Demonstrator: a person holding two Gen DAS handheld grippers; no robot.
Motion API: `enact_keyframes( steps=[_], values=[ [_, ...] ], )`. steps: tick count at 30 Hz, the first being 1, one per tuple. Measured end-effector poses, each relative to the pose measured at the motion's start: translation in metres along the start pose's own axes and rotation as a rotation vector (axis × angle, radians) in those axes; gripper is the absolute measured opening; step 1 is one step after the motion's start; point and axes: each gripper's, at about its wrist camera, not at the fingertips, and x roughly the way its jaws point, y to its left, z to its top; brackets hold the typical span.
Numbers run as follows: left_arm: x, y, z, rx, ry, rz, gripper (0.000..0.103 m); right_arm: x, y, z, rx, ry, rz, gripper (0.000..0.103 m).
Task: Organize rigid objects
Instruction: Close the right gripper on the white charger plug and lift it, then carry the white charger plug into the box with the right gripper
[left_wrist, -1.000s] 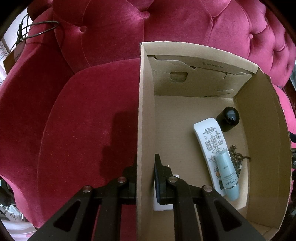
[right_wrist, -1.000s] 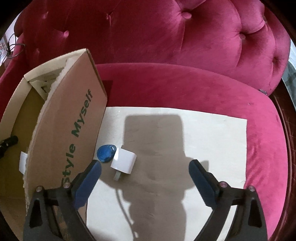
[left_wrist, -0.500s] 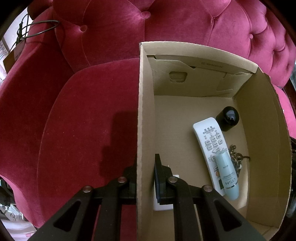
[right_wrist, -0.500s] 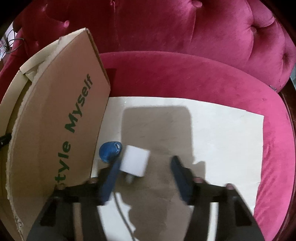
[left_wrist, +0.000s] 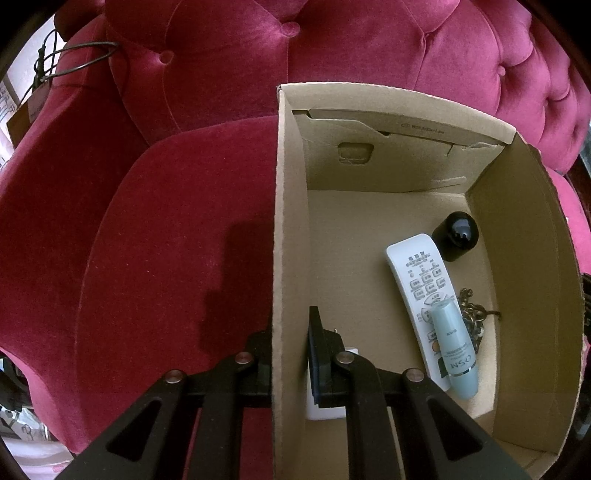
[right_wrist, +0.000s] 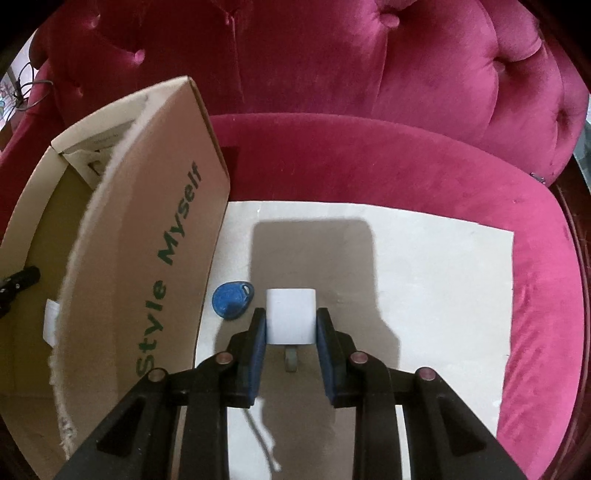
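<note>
My right gripper (right_wrist: 291, 325) is closing on a white charger cube (right_wrist: 291, 314), and the blue pads press its two sides. The cube lies on a pale sheet (right_wrist: 424, 277) with its prongs toward me. A blue key fob (right_wrist: 232, 300) rests just left of it. My left gripper (left_wrist: 290, 332) is shut on the left wall of the open cardboard box (left_wrist: 291, 221). Inside the box lie a white remote (left_wrist: 417, 280), a pale blue tube (left_wrist: 454, 354), a black cap (left_wrist: 456, 234), a metal chain (left_wrist: 472, 314) and a white adapter (left_wrist: 321, 410).
Everything sits on a red velvet tufted sofa (right_wrist: 369, 155). In the right wrist view the box (right_wrist: 147, 240), printed "Style Myself", stands at the sheet's left edge, close to the key fob. A wire loop (left_wrist: 74, 55) hangs at the sofa's far left.
The right gripper's jaws went from wide open to shut on the white charger cube, which turned square to the fingers. The left gripper and the box kept still.
</note>
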Motion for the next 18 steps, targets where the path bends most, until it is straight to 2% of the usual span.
enact_keyframes(
  steps=[18],
  values=[
    [0.000,0.006,-0.001,-0.009,-0.001,-0.016,0.013,-0.071,0.022,0.004,-0.004,-0.086,-0.051,0.027]
  ],
)
